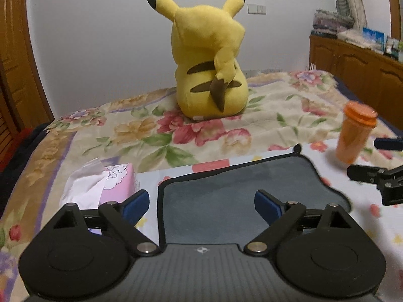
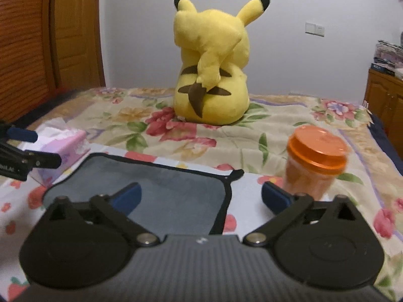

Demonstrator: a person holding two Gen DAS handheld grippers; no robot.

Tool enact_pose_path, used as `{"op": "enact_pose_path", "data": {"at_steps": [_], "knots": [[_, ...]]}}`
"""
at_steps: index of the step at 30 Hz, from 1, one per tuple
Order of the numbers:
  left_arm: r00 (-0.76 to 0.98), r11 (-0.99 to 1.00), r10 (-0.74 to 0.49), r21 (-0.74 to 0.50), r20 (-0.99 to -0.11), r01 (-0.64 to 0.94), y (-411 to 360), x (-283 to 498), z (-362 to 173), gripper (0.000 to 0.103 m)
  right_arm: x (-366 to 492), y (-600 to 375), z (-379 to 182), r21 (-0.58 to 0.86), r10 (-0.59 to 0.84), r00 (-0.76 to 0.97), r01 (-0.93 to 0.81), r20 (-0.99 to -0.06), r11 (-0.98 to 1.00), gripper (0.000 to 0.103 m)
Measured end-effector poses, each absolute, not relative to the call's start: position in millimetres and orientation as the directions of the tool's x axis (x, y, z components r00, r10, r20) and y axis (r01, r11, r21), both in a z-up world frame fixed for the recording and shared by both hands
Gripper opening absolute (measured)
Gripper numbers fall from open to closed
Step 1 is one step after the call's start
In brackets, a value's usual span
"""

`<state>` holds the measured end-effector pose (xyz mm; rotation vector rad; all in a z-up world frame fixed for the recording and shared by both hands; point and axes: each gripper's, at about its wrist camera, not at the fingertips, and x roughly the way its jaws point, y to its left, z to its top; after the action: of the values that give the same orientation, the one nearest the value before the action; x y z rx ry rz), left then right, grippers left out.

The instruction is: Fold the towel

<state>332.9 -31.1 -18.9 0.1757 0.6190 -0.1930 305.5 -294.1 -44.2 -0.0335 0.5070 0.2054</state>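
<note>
A grey towel (image 1: 226, 188) with black edging lies flat on a white flowered cloth on the bed; it also shows in the right wrist view (image 2: 161, 188). My left gripper (image 1: 201, 205) is open and empty, hovering over the towel's near left part. My right gripper (image 2: 201, 196) is open and empty over the towel's near right edge, its right finger beside the orange cup. Each gripper shows at the edge of the other's view: the right one (image 1: 377, 161), the left one (image 2: 30, 148).
A yellow plush toy (image 1: 209, 58) sits at the back of the bed. A pink tissue box (image 1: 110, 183) lies left of the towel. An orange lidded cup (image 2: 314, 166) stands right of it. Wooden cabinets (image 1: 357, 68) line the right wall.
</note>
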Motion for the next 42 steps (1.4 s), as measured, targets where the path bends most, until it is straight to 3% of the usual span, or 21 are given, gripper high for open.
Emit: {"op": "enact_pose_path", "data": {"at_steps": [9,26,42], "knots": [[0.823,0.963,-0.125,0.132,-0.554,0.235,-38,281,13,0.103,272,-302,-28,0.029,0.169,0.844,-0.179,-0.509,0.983,0.103],[0.816,0.968,-0.117,0.120,-0.566,0.222,-36,200,50,0.103,202,-302,2,0.018,0.120,0.860,-0.127,-0.496,0.992,0.103],[0.792,0.972,-0.114,0.097,-0.600,0.214,-26,132,51,0.103,141,-297,10,0.036,0.110,0.870,-0.106,-0.481,0.994,0.103]]}}
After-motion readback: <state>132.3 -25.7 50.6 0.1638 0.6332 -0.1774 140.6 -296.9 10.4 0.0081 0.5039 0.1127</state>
